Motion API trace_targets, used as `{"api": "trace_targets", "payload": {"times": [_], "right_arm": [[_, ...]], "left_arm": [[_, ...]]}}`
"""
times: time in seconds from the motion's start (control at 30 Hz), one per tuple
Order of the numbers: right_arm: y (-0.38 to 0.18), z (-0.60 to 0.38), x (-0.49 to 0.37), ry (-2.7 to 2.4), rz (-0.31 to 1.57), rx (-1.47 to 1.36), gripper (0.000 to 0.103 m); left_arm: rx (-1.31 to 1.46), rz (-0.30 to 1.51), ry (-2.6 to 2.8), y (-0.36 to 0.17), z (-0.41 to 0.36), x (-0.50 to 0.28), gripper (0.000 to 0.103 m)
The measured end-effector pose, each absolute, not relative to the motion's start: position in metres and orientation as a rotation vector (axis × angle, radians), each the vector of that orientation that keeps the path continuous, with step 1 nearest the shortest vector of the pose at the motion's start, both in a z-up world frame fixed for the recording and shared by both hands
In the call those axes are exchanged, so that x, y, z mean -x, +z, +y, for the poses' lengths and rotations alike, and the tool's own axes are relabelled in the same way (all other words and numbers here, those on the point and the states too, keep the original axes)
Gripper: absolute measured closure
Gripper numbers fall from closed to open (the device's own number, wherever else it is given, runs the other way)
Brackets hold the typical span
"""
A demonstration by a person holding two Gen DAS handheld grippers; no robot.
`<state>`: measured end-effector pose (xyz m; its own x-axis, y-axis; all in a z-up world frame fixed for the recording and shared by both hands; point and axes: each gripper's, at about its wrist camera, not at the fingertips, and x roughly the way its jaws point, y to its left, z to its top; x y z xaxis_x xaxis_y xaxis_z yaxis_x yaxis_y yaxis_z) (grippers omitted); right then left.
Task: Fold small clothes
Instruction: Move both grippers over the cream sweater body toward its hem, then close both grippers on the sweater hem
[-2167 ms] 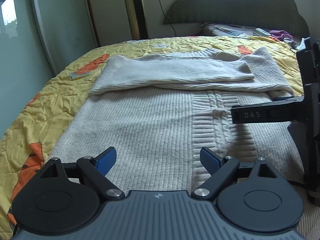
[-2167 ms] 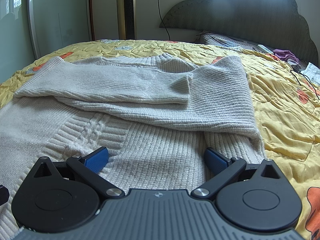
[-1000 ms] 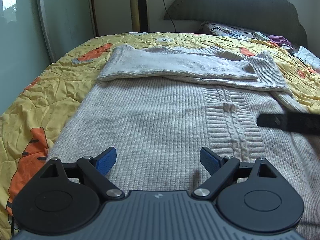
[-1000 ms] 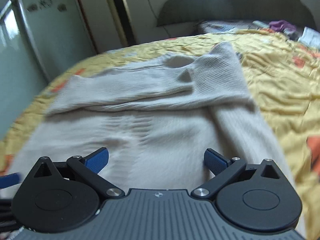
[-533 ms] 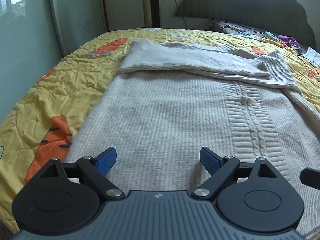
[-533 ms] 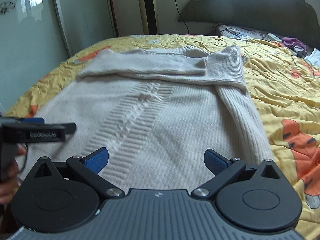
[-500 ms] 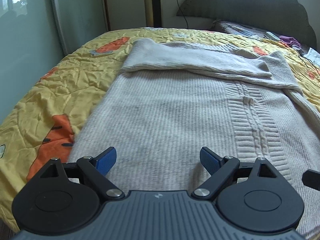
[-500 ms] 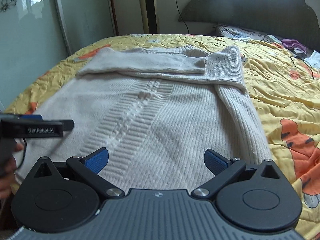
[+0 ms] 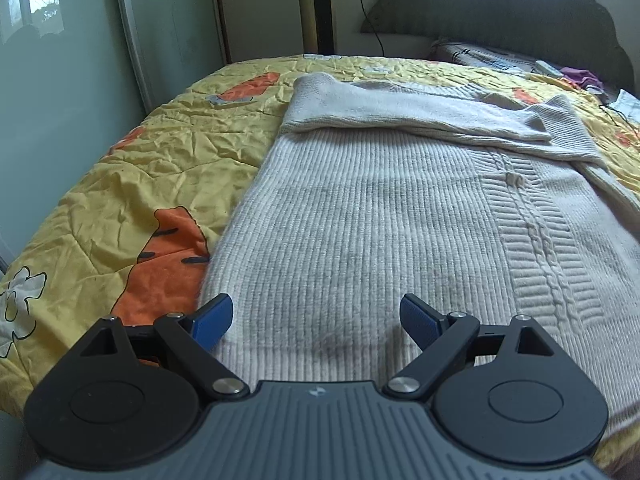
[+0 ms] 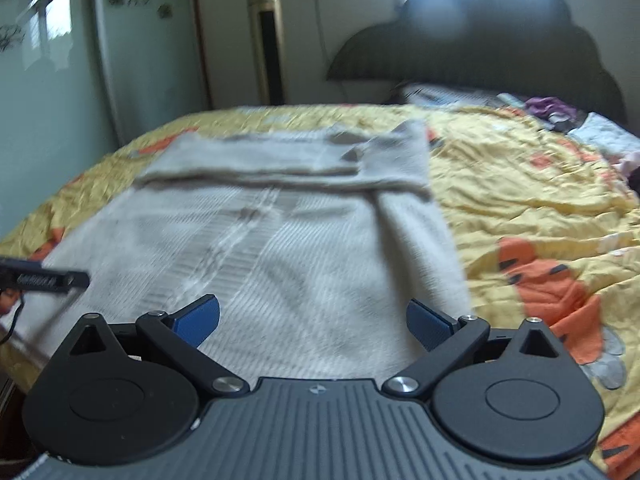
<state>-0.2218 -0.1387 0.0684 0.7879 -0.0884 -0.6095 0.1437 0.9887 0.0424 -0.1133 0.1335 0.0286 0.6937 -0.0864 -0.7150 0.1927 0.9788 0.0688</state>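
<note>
At the bed's (image 9: 120, 168) near edge, left gripper (image 9: 316, 318) and right gripper (image 10: 313, 320) hover, jaws open, empty, over sweater (image 9: 380, 220) hem; sleeves folded at 12 o'clock. Next: pinch hem corners, fold toward 12.

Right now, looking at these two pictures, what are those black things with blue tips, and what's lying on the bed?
Those are two hand-held grippers; a person carries one in each hand, each with a camera looking along its blue-tipped jaws. One picture is from the left gripper, the other from the right gripper. Both have their jaws open and hold nothing. A cream knitted sweater lies flat on a yellow bedspread, its sleeves folded across the top. The right view is blurred.
</note>
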Motion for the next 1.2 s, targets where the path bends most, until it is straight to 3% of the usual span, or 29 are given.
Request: {"api": "trace_targets", "payload": {"times": [0.3,0.83,0.93,1.0,1.07,1.2], "right_arm": [[0.052,-0.162,0.22,-0.107,0.717,-0.256,0.0],[0.052,-0.221,0.252,-0.152,0.744,-0.312,0.003],[0.048,-0.232,0.257,-0.159,0.766,-0.345,0.008],[0.043,-0.238,0.259,-0.166,0.791,-0.377,0.016],[0.037,-0.241,0.261,-0.149,0.814,-0.415,0.024],[0.033,-0.238,0.261,-0.093,0.833,-0.447,0.027]], "left_arm": [[-0.141,0.81,-0.157,0.026,0.173,0.128,0.012],[0.204,0.954,-0.357,0.019,0.238,0.106,0.013],[0.223,0.96,-0.393,0.019,0.238,0.106,0.015],[0.251,0.974,-0.442,0.019,0.236,0.106,0.025],[0.266,0.978,-0.465,0.018,0.235,0.106,0.027],[0.316,0.977,-0.514,0.016,0.235,0.106,0.027]]}}
